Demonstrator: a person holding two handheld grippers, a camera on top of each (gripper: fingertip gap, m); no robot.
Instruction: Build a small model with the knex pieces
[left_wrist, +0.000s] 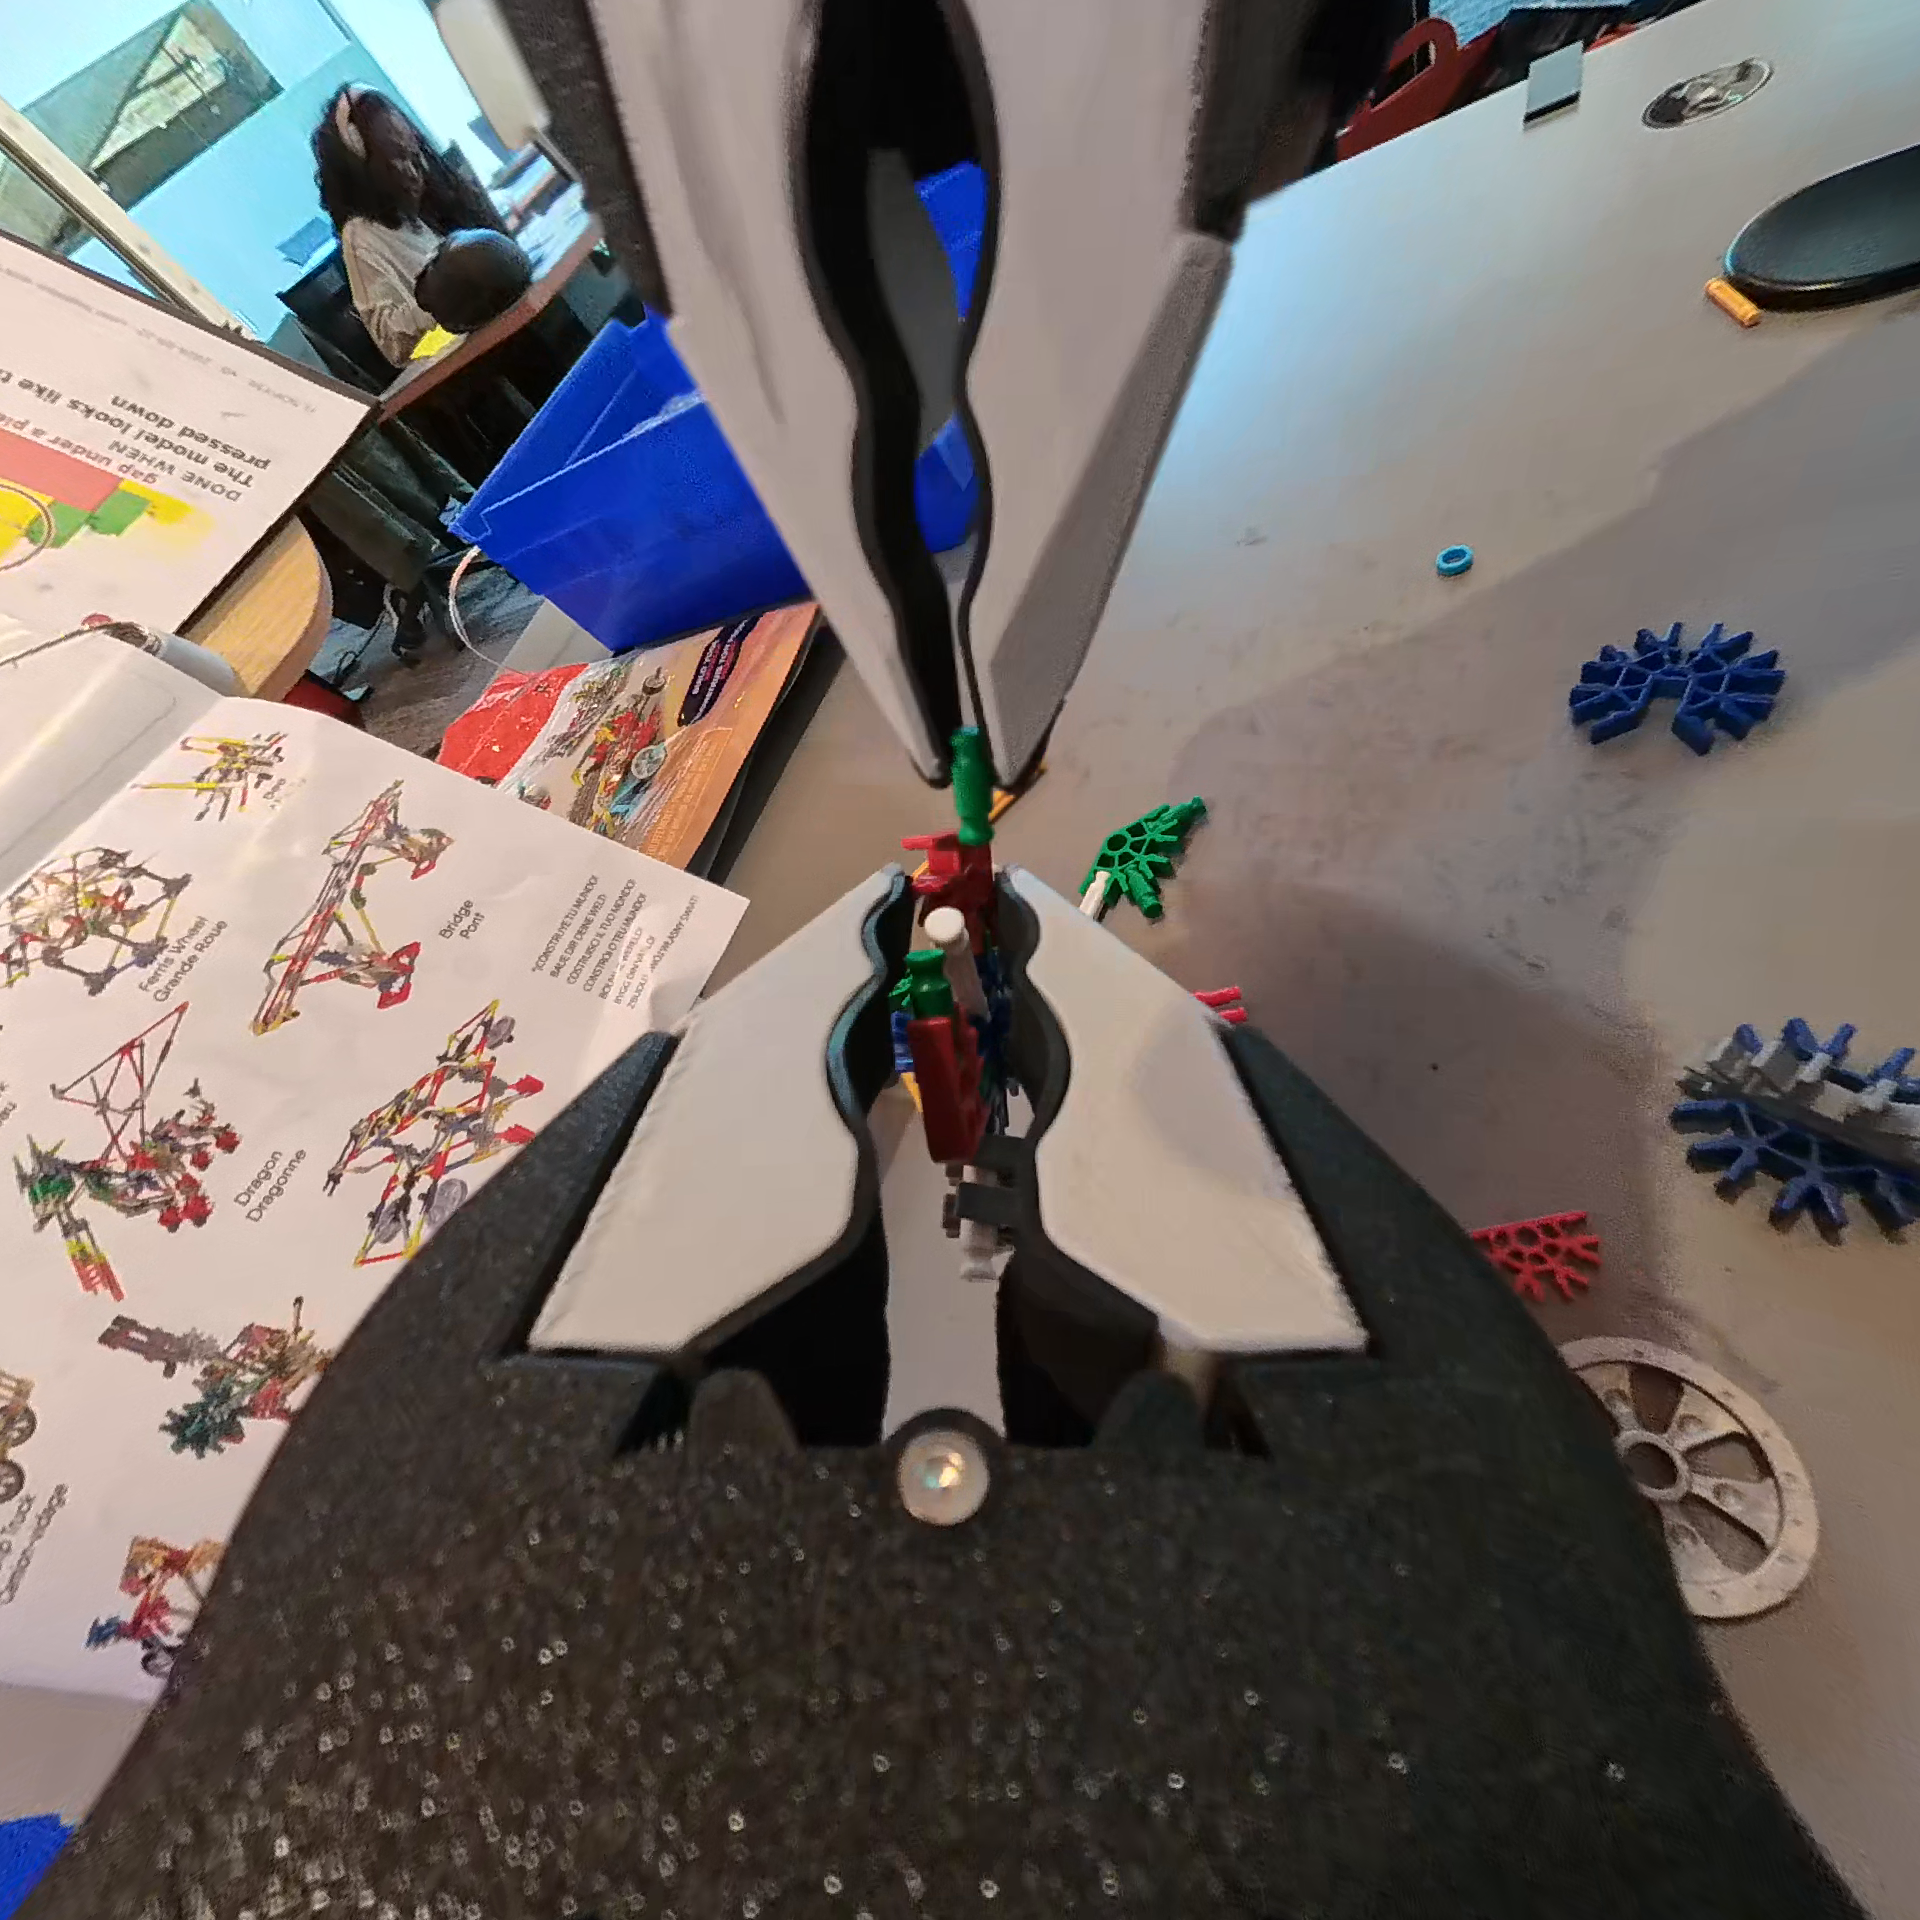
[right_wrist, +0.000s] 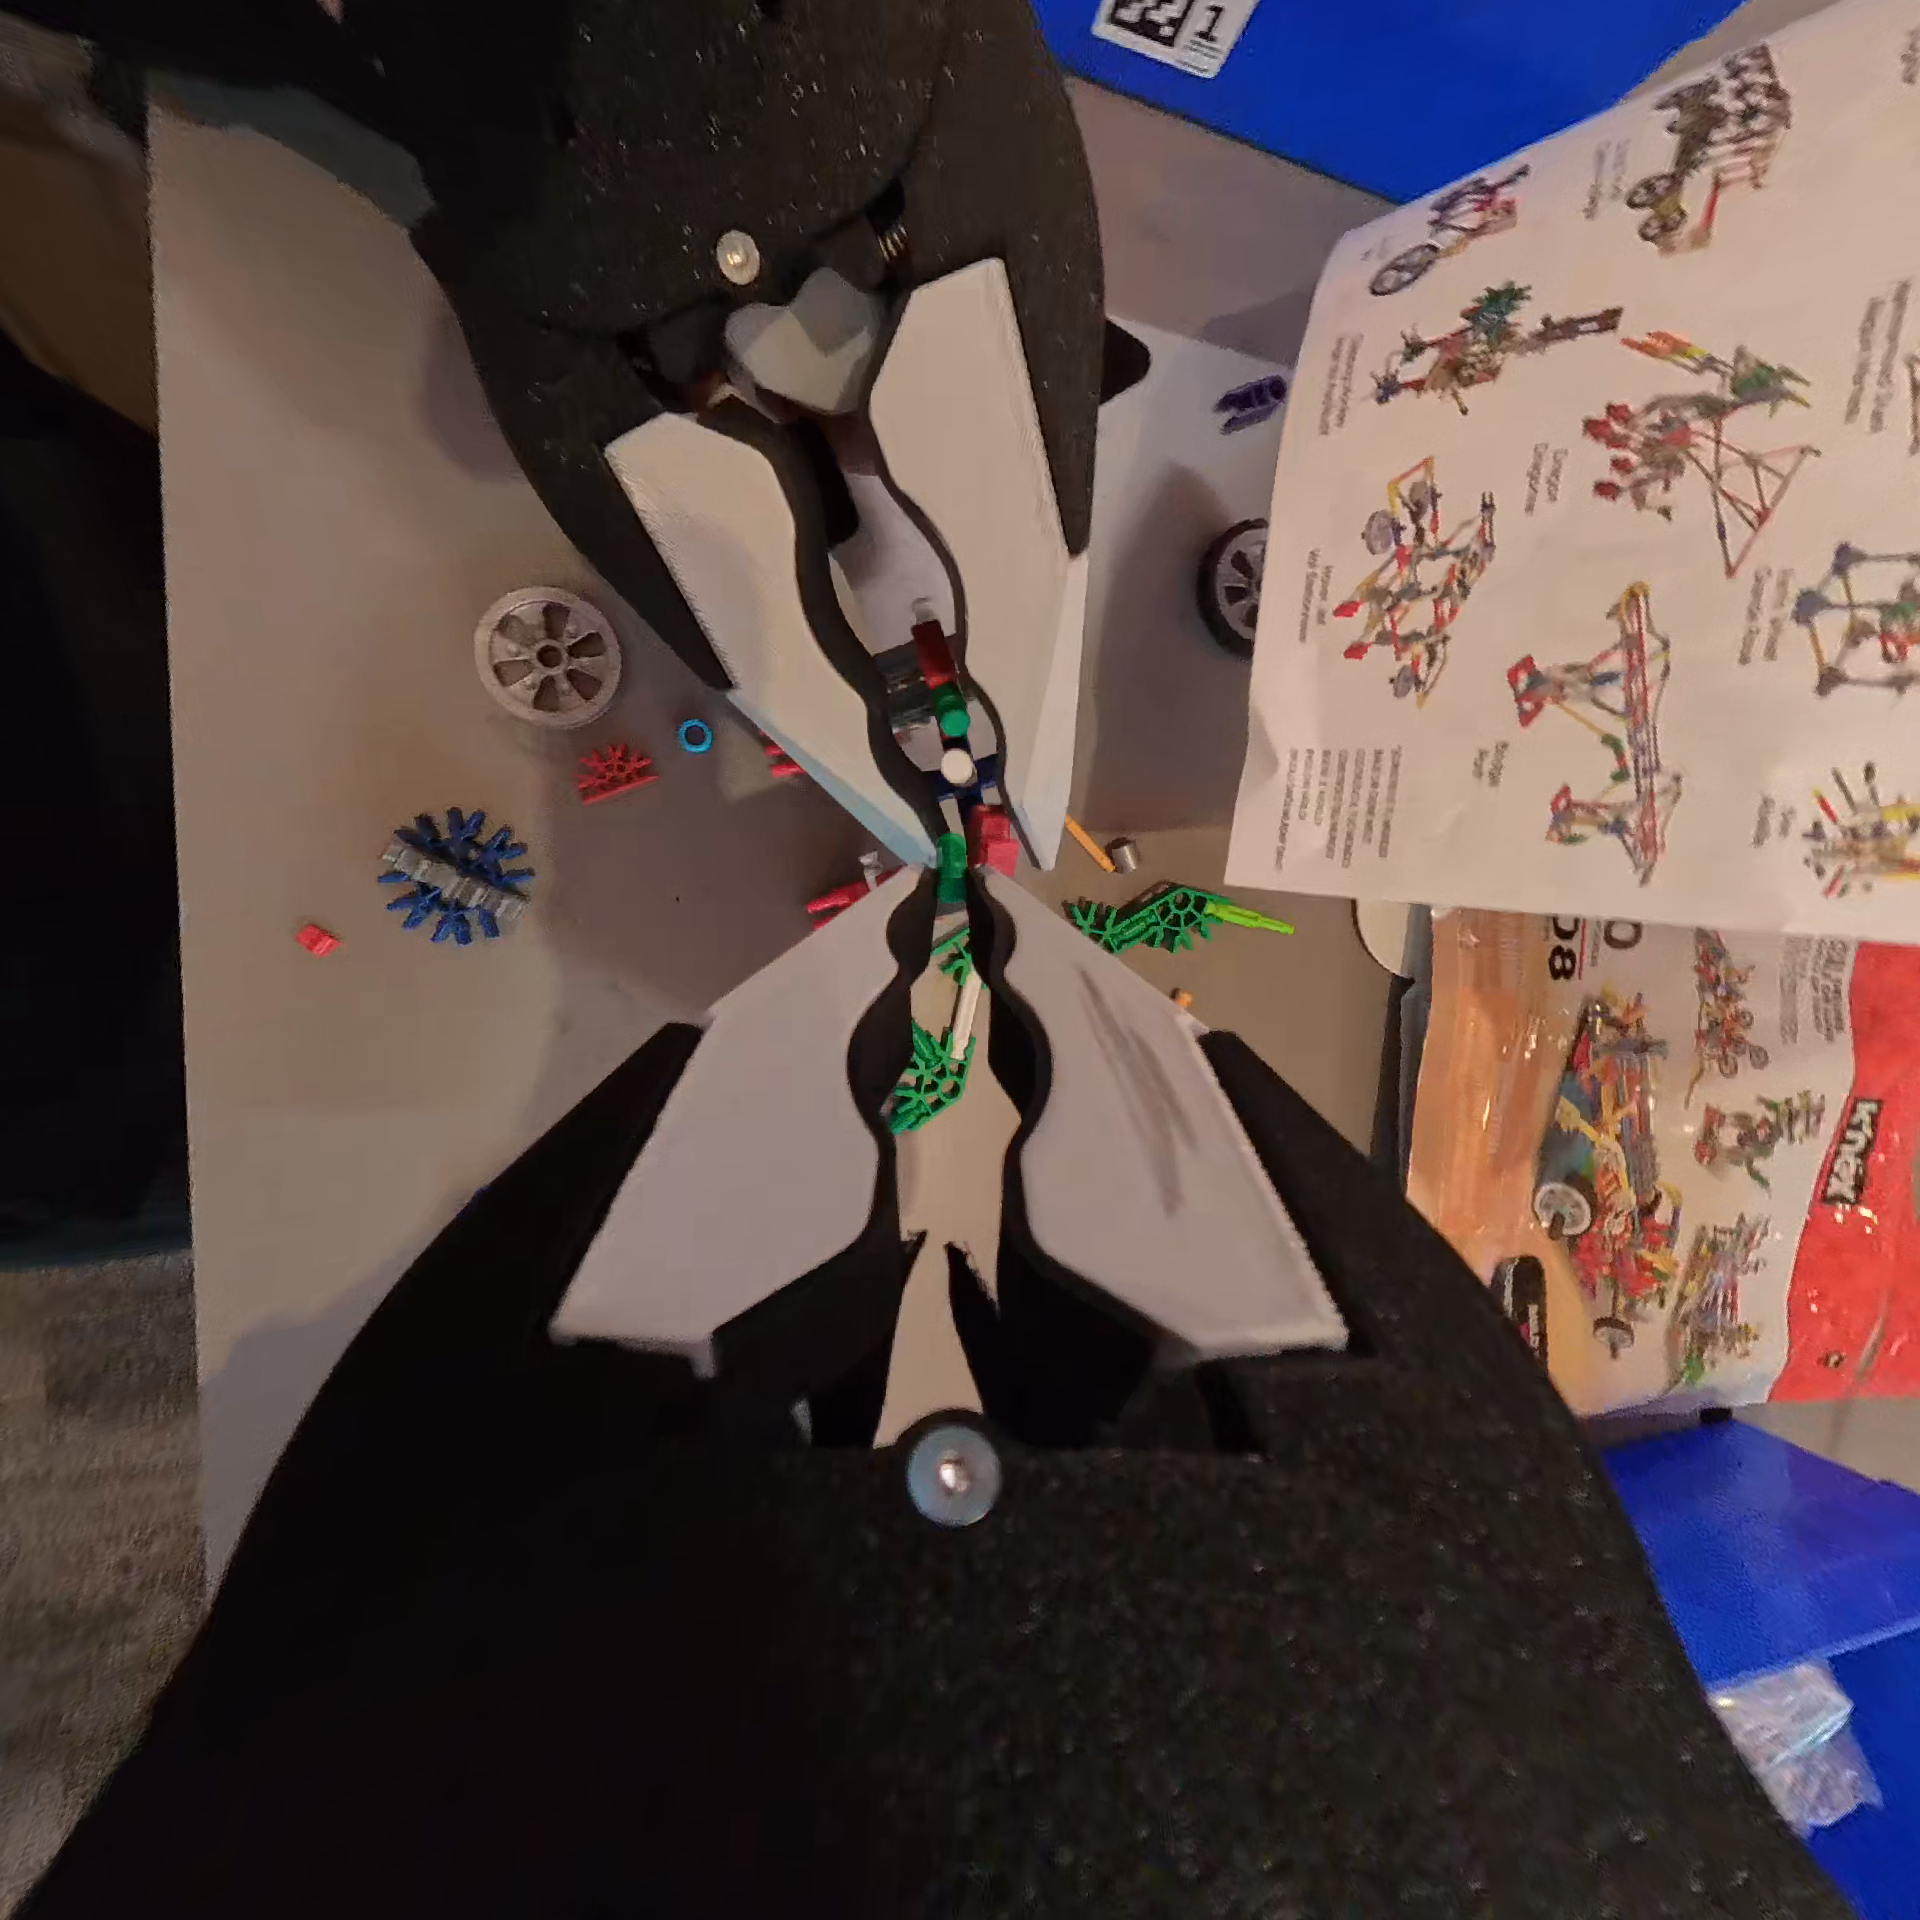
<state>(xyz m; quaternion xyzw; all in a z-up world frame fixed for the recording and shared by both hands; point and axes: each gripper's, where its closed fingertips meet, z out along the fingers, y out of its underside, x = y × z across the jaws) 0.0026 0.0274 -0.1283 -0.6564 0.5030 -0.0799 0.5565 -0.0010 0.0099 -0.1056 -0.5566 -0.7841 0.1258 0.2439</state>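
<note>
Here the left tongs (left_wrist: 951, 894) clamp a small rod-and-connector assembly (left_wrist: 951, 1039), while the right tongs (right_wrist: 951, 883) pinch its green rod (right_wrist: 951, 860).

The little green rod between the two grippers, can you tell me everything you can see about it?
The green rod is a short, shiny plastic stick with a rounded knob at its end. The right gripper pinches it between its pale fingertips. Its other end meets a red connector on the small red, white and blue assembly clamped in the left gripper. It is held off the grey table.
</note>
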